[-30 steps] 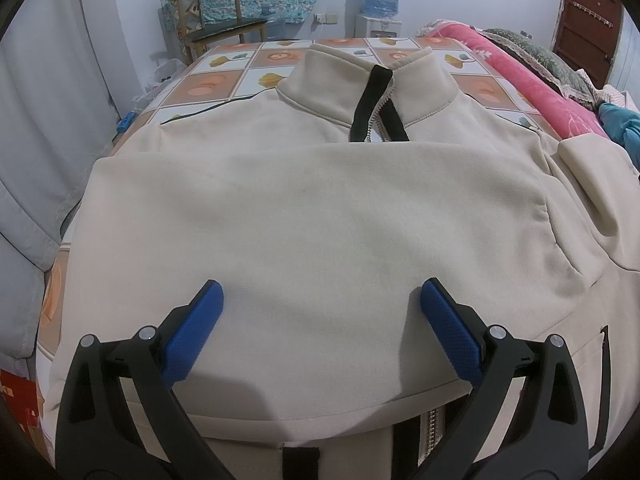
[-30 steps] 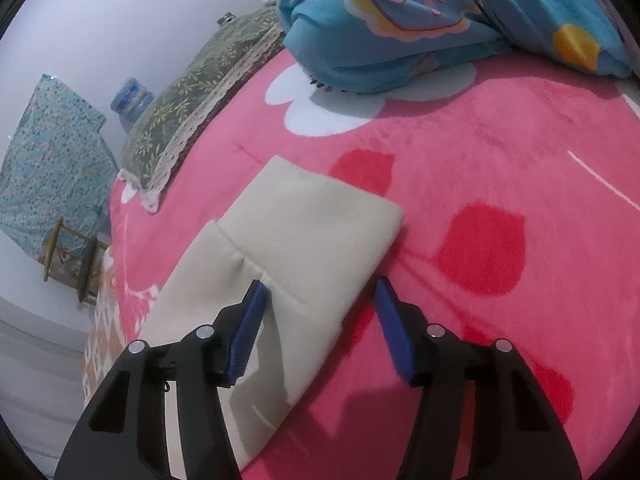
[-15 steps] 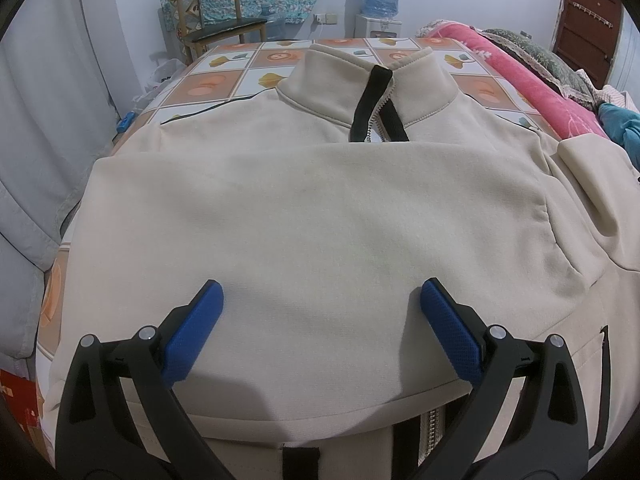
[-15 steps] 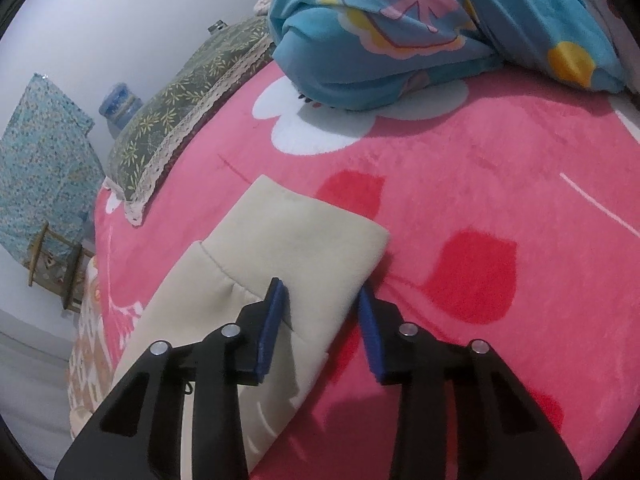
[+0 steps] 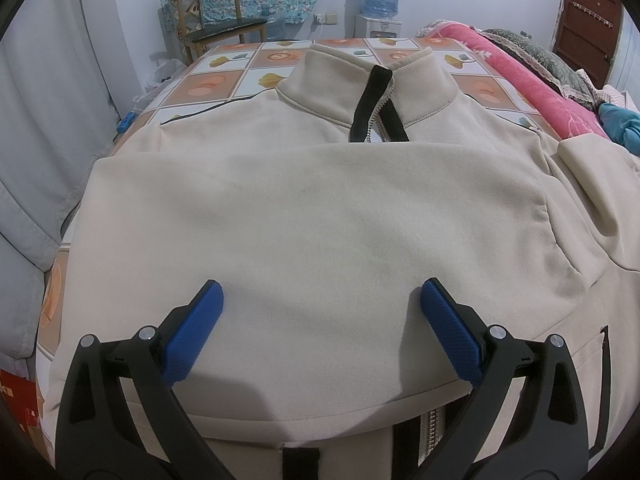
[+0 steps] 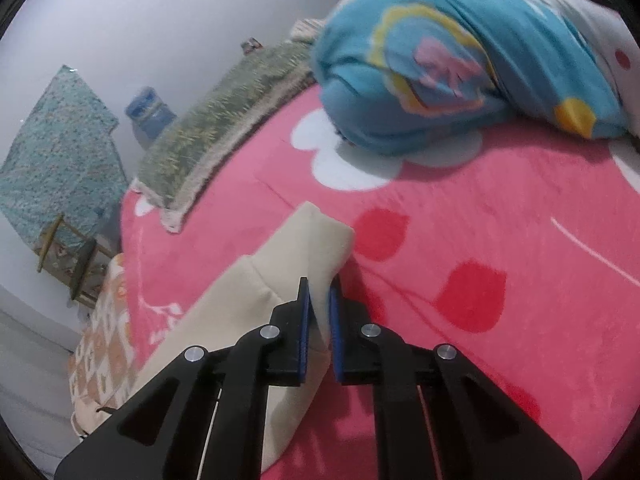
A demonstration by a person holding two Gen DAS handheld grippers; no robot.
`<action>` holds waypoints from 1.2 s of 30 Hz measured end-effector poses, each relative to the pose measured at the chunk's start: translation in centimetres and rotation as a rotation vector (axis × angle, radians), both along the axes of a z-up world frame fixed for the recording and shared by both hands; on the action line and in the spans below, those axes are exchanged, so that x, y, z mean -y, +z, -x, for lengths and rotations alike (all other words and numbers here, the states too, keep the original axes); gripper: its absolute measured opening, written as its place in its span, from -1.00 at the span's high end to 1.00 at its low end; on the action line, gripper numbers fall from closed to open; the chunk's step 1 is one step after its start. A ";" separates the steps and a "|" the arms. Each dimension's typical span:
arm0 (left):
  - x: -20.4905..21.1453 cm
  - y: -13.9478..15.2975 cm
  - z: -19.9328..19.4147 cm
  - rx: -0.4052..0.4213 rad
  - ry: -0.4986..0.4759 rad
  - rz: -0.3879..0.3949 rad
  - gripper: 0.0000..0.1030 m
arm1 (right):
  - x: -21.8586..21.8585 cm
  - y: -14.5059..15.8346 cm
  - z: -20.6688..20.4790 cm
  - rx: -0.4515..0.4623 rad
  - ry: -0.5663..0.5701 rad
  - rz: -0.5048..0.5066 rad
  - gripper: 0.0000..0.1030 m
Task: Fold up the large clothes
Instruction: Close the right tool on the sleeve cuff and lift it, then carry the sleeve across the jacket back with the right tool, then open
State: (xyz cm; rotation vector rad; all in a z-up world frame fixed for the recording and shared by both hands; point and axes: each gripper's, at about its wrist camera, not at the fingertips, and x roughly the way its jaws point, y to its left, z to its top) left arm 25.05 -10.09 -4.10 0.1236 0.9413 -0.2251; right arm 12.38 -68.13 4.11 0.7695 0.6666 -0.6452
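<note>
A large cream zip-up jacket (image 5: 312,200) lies spread on the bed, collar and black zipper at the far side, with one sleeve folded across its front. My left gripper (image 5: 320,300) is open and empty, hovering just above the folded sleeve. In the right wrist view my right gripper (image 6: 320,292) is shut on the cuff end of the other cream sleeve (image 6: 316,240), lifting it slightly off the pink blanket (image 6: 460,240).
A blue patterned bundle (image 6: 460,72) and a green lace-edged pillow (image 6: 224,120) lie on the pink blanket beyond the cuff. A wooden chair (image 5: 212,20) and water dispenser (image 5: 378,4) stand past the bed. A grey curtain (image 5: 36,140) hangs at the left.
My right gripper closed its jaws onto the sleeve cuff and lifted it a little. The left gripper has not moved.
</note>
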 end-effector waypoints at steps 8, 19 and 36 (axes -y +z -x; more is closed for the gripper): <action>0.0 0.0 0.0 0.000 0.000 0.000 -0.87 | -3.0 4.3 0.1 0.105 0.088 0.034 0.83; -1.9 3.4 1.3 0.080 0.002 0.027 -0.84 | -11.4 12.6 -1.0 0.277 0.302 0.073 0.84; -11.1 1.4 3.5 -0.049 -0.012 0.076 0.71 | -31.3 19.8 -6.0 0.419 0.628 0.155 0.84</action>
